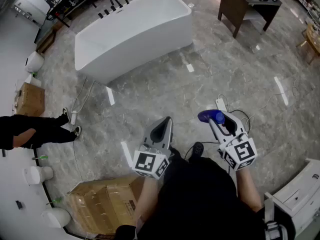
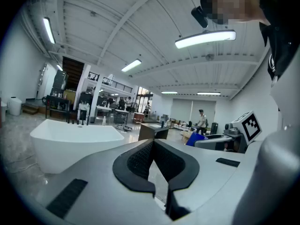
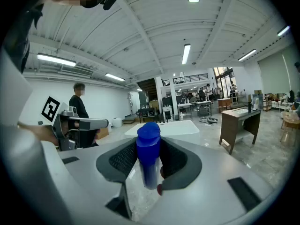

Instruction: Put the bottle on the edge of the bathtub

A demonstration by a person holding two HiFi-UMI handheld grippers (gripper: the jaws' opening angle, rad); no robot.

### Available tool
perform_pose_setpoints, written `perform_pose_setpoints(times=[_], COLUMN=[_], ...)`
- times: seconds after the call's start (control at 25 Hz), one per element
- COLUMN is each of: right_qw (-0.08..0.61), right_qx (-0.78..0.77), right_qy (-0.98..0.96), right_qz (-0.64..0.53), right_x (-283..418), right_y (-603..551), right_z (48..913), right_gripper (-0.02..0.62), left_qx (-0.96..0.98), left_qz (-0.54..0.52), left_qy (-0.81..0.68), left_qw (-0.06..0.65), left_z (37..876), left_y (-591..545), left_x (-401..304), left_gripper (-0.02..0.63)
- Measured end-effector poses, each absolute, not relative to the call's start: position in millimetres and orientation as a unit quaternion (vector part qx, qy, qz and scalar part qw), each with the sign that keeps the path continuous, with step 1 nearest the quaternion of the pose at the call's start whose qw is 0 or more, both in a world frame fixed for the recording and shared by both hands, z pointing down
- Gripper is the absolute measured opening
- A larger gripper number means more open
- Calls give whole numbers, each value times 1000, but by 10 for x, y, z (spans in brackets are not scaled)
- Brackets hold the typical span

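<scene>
A blue bottle [image 3: 148, 153] with a rounded blue cap stands upright between the pads of my right gripper [image 3: 148, 165], which is shut on it; in the head view the blue bottle [image 1: 212, 117] shows at the tip of that right gripper [image 1: 216, 119]. My left gripper [image 1: 163, 126] is held level beside it, shut with nothing between its jaws [image 2: 152, 165]. The white freestanding bathtub [image 1: 131, 31] stands on the marble floor some way ahead; it also shows as the bathtub [image 2: 75, 142] at left in the left gripper view and the bathtub [image 3: 168, 128] behind the bottle in the right gripper view.
A dark wooden desk [image 1: 247, 6] stands at the far right. Cardboard boxes [image 1: 102, 204] lie at my lower left. A person's legs [image 1: 37, 131] reach in from the left. Cables and a power strip [image 1: 221, 105] lie on the floor near my right gripper. Black taps [image 1: 112, 6] line the tub's far side.
</scene>
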State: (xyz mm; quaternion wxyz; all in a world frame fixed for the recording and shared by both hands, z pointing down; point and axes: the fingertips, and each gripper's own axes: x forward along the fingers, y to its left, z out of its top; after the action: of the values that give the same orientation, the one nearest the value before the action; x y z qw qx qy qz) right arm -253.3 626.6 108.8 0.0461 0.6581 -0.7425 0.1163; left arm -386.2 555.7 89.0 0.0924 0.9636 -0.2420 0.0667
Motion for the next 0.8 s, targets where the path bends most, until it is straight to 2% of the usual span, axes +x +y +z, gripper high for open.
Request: perform_pose_setpoints(times=[0.8], right_qw=[40], right_qx=[659], right_qy=[-740], right_qz=[125], right_x=[-2003], right_y=[6247], right_z=[1112], right_gripper=[149], left_qx=[964], left_qz=[76], left_qy=[-233], left_qw=[100], left_z=[996], left_y=[5466], left_x=[-3294], left_gripper=[9])
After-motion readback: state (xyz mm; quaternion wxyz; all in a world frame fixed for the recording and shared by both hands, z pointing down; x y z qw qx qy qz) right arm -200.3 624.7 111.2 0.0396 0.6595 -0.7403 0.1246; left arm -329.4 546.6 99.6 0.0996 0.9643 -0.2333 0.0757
